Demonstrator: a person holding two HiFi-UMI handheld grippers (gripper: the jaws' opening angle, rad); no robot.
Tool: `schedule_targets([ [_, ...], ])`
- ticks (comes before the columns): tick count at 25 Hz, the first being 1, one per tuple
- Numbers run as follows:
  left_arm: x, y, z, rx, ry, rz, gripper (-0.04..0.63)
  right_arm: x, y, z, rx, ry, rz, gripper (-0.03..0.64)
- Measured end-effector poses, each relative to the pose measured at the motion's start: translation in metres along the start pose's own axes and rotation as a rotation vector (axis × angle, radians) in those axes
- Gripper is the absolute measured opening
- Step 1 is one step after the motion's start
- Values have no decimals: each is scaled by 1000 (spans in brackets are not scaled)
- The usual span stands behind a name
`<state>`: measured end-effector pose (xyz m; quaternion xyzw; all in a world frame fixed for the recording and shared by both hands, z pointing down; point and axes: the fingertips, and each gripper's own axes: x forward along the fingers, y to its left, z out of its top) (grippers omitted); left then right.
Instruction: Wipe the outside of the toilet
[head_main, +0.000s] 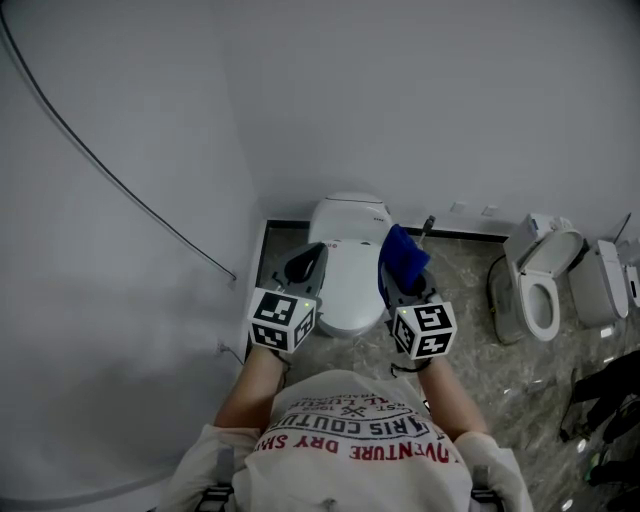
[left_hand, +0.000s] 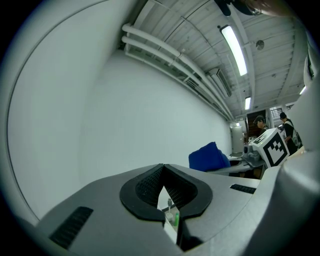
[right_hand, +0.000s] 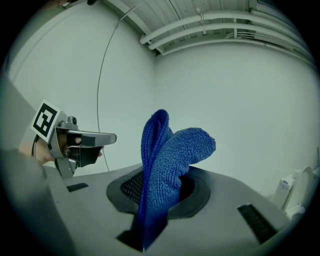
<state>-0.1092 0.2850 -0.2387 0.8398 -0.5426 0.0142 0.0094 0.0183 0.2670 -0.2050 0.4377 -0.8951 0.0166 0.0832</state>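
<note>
Right hand-held gripper (head_main: 408, 288) clamps the blue cloth (head_main: 404, 252) — press it flat against the toilet (head_main: 345, 290); left hand-held gripper (head_main: 303, 266) is closed, empty.

Shirt (head_main: 350, 430): dark line reads in part "ARIS COUTU". In the red line below it, "DRY" and "VENTURE" are legible and the remainder is unclear. Left cube (head_main: 282, 320) and right cube (head_main: 424, 330): black-and-white coded squares.

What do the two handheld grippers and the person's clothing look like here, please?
Both the left gripper and the right gripper have grey, wedge-shaped bodies with black ribbed pads lining the jaws. Each carries a white cube printed with black square markers. The person wears a white T-shirt with red and dark lettering.
</note>
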Motion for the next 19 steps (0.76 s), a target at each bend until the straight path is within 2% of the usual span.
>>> schedule_targets([
  [4,7,-1,4,13,20,-12,8,5,0,2,8,12,12,72],
  [12,5,4,-16,9,56,-8,8,10,5,-7,4,18,20,72],
  [19,16,8,-3,13,48,9,8,15,-7,4,9,10,25,72],
])
